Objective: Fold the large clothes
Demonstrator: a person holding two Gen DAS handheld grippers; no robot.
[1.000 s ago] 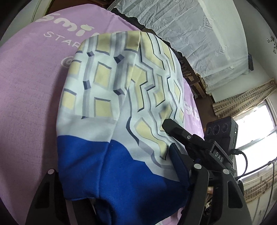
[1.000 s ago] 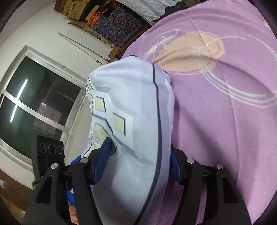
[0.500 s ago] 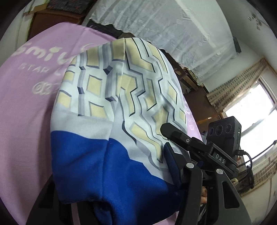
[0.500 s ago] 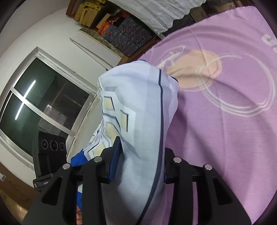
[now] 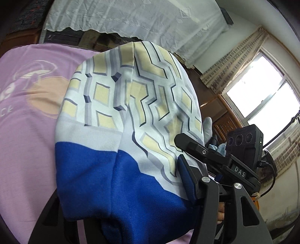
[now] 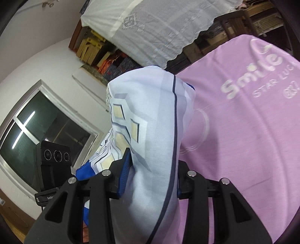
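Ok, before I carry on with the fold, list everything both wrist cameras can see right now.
garment: 1, white with yellow-grey geometric print and a blue band, draped over both grippers above the cover
cover: 1, lilac with white lettering, spread under the garment
lace curtain: 1, white, hanging behind
windows: 2, one bright, one dark
stacked boxes: several, yellow and orange, behind the curtain
left gripper: black, blue pads, shut on garment
right gripper: black, blue pads, shut on garment
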